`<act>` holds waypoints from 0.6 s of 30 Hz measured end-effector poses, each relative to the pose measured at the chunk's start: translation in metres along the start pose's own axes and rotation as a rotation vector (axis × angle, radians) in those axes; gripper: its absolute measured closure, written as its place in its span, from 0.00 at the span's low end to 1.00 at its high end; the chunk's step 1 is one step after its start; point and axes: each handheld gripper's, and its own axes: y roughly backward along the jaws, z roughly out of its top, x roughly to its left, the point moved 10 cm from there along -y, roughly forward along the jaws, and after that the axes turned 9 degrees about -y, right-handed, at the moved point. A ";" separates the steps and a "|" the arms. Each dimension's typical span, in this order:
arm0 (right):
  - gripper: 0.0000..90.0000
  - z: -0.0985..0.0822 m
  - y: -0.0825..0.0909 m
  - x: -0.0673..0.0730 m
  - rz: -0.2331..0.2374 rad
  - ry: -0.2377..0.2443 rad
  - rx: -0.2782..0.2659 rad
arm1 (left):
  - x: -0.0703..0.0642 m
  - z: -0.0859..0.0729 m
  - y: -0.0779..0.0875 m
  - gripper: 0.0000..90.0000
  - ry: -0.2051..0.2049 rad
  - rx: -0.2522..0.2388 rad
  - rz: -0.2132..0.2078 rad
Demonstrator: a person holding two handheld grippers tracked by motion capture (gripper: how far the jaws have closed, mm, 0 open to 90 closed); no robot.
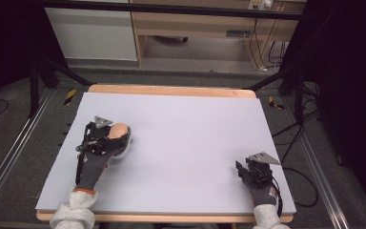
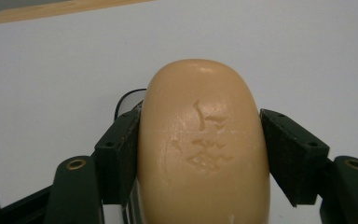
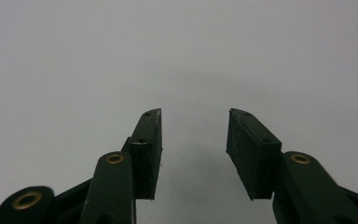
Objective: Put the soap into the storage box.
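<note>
Tan soap (image 2: 203,149) sits clamped in my left gripper (image 1: 106,138) above a white dish (image 1: 125,145); right gripper (image 3: 193,154) gapes empty. Next, probably lowering.

Wooden table (image 1: 171,90), pale lilac sheet (image 1: 190,138) covering almost whole top, bare wood strip at far edge. Grey floor (image 1: 181,76) around. Metal rail (image 1: 9,155) on floor at left. Yellow-black tape piece (image 1: 70,96) near far-left table corner. Black cables (image 1: 290,138) at right. Wooden cabinet (image 1: 195,24) far behind, white panel (image 1: 93,33) beside it on left.

Soft, even overhead light; dark, dim surroundings.
</note>
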 end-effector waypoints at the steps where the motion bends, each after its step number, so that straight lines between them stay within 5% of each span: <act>1: 0.61 0.000 0.000 0.000 0.000 0.000 0.000 | 0.001 -0.001 -0.001 0.35 0.001 0.003 0.003; 18: 0.61 0.000 0.000 0.000 0.001 0.000 0.001 | 0.002 -0.008 -0.012 0.35 -0.002 0.032 0.013</act>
